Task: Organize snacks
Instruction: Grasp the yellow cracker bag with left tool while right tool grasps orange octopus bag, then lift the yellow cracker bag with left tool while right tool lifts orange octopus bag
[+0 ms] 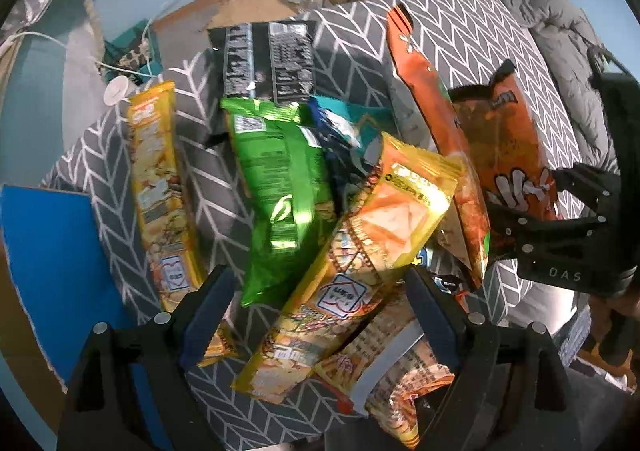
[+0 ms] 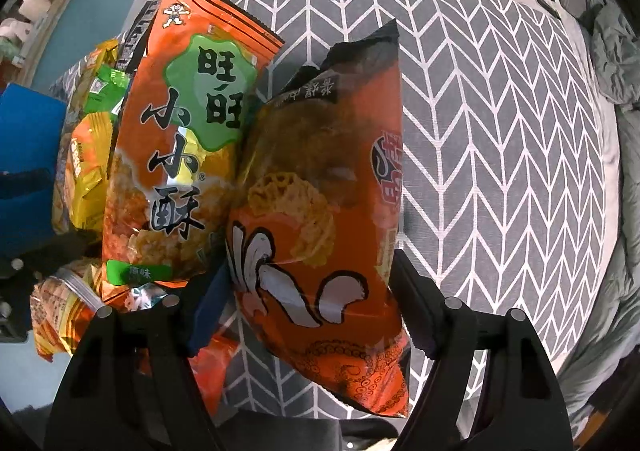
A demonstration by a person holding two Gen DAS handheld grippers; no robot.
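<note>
Grey chevron bedspread carries the snack pile, left side. Your right tongs straddle the octopus-print orange bag, contact unclear. Your left tongs hang spread over a yellow bag.

snack bags: glossy foil plastic | bedsheet: matt patterned cloth

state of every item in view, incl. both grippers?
left gripper: open, over yellow bag
right gripper: jaws around octopus bag, grip unclear
octopus bag: sealed, beside orange bag
orange bag: sealed, leaning
yellow bag: sealed, lying on pile
green bag: lying flat
black bag: flat, back side up
</note>
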